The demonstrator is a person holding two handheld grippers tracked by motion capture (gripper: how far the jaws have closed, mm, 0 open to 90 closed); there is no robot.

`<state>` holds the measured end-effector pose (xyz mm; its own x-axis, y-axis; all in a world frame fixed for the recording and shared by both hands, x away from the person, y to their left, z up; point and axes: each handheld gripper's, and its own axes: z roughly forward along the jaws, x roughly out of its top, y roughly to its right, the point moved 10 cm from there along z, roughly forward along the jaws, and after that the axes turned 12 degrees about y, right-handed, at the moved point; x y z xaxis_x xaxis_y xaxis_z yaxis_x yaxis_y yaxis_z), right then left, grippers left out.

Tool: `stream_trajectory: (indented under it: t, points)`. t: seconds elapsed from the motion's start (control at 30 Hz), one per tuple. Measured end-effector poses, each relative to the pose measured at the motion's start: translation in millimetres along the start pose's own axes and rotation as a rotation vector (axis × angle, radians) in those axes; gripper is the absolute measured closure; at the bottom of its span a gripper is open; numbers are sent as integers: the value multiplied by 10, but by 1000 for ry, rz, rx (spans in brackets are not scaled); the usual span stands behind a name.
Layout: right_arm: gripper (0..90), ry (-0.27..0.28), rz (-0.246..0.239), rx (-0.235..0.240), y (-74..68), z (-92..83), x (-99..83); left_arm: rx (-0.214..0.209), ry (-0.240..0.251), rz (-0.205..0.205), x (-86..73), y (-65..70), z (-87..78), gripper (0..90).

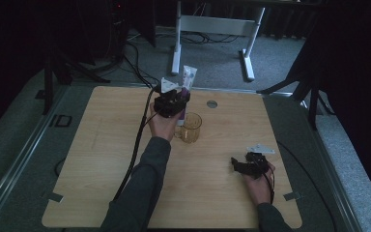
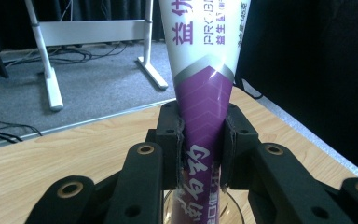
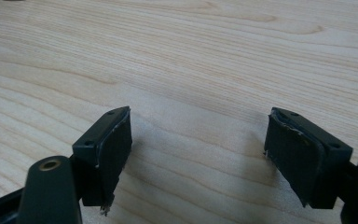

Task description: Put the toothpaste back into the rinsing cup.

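Tube (image 2: 204, 88): upright, lower end inside glass mug (image 1: 190, 127), mid-table.
Left gripper (image 2: 200, 149): clamped on tube's purple midsection.
Right gripper (image 3: 198, 149): jaws apart, empty, resting on table (image 3: 177, 56).
Handling: likely light, soft-walled, slick; grip firmly near the stiffer cap end.
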<state>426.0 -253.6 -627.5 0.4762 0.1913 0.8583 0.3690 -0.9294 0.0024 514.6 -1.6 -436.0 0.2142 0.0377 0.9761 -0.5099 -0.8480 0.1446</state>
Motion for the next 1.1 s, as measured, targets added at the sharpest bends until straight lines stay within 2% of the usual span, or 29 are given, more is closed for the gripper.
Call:
stream_trajectory:
  t: [0.23,0.43,0.67,1.1]
  points:
    - [228,0,1,0,-1,0,0,14,8,8,-26,4,55,723]
    - [229,0,0,1,-1,0,0,14,24,-7,-18,26,92,723]
    - [229,0,0,1,-2,-1,0,-2,27,2,-43,63,126,722]
    - [229,0,0,1,-1,0,0,-14,35,-14,-92,83,207,721]
